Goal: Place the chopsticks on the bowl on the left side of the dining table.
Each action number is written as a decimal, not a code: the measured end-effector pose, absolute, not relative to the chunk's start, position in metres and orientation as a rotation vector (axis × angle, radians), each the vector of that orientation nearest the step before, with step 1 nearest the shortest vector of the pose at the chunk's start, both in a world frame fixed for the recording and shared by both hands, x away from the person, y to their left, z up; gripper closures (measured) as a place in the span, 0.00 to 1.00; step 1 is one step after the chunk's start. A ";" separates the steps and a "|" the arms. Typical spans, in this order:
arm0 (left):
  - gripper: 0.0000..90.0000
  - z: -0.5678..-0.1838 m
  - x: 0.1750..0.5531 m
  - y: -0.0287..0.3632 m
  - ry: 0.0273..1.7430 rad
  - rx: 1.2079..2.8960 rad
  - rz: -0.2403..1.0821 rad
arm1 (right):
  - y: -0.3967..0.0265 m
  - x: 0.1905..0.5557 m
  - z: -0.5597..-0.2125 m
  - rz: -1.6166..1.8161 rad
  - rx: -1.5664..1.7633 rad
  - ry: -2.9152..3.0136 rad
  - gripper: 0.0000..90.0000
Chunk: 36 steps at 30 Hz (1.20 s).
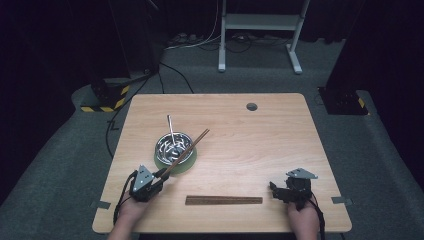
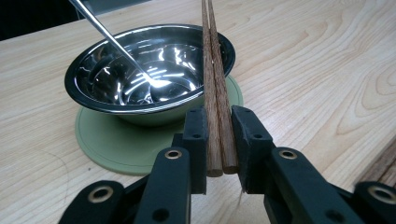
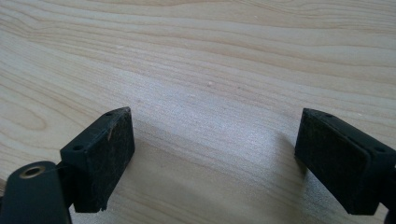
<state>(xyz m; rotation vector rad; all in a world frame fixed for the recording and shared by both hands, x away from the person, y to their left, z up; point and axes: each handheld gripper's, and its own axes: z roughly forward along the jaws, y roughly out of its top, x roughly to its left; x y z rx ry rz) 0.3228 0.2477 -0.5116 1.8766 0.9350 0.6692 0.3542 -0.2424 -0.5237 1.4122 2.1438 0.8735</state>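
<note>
A pair of brown wooden chopsticks [image 1: 187, 147] [image 2: 215, 93] slants up over a steel bowl [image 1: 172, 145] [image 2: 116, 100]. My left gripper [image 1: 161, 176] [image 2: 218, 126] is shut on their near ends, both sticks side by side between the pads. The bowl stands on a round green mat [image 1: 190, 162] [image 2: 112, 144], and a metal spoon [image 1: 170, 127] [image 2: 107, 35] leans inside it. My right gripper [image 1: 274, 189] [image 3: 215, 154] is open near the table's front right, with only bare wood between its jaws.
A long dark wooden strip [image 1: 223, 200] [image 2: 380, 165] lies flat near the front edge, between the two hands. A grey cable hole [image 1: 251, 106] sits at the back of the light wooden table [image 1: 260, 145] [image 3: 210, 70]. A white stand [image 1: 260, 22] stands on the floor beyond.
</note>
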 end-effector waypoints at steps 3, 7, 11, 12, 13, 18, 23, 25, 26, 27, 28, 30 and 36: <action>0.84 -0.512 0.323 0.248 0.945 1.867 0.658 | -0.242 0.354 -0.524 0.872 1.414 2.143 0.13; 0.81 -0.512 0.323 0.248 0.948 1.869 0.653 | -0.242 0.354 -0.524 0.872 1.414 2.143 0.13; 0.79 -0.512 0.323 0.247 0.953 1.866 0.654 | -0.242 0.354 -0.524 0.874 1.413 2.144 0.13; 0.77 -0.512 0.323 0.248 0.950 1.869 0.657 | -0.242 0.354 -0.524 0.872 1.414 2.143 0.13; 0.76 -0.512 0.323 0.247 0.955 1.868 0.657 | -0.242 0.354 -0.524 0.874 1.413 2.143 0.13; 0.73 -0.510 0.325 0.251 0.950 1.885 0.684 | -0.242 0.354 -0.524 0.872 1.415 2.143 0.13; 0.72 -0.509 0.326 0.257 0.980 1.860 0.706 | -0.242 0.354 -0.524 0.872 1.414 2.143 0.13; 0.70 -0.510 0.327 0.257 1.001 1.847 0.717 | -0.242 0.354 -0.524 0.872 1.414 2.143 0.13; 0.69 -0.510 0.327 0.257 1.001 1.847 0.717 | -0.242 0.354 -0.524 0.872 1.414 2.143 0.13; 0.69 -0.510 0.328 0.260 1.010 1.854 0.737 | -0.242 0.354 -0.524 0.874 1.412 2.143 0.13; 0.69 -0.510 0.328 0.260 1.010 1.854 0.737 | -0.242 0.354 -0.524 0.874 1.412 2.143 0.13; 0.69 -0.510 0.329 0.262 1.031 1.848 0.751 | -0.242 0.354 -0.524 0.872 1.414 2.143 0.13; 0.65 -0.510 0.332 0.267 1.074 1.836 0.785 | -0.242 0.354 -0.524 0.872 1.414 2.143 0.13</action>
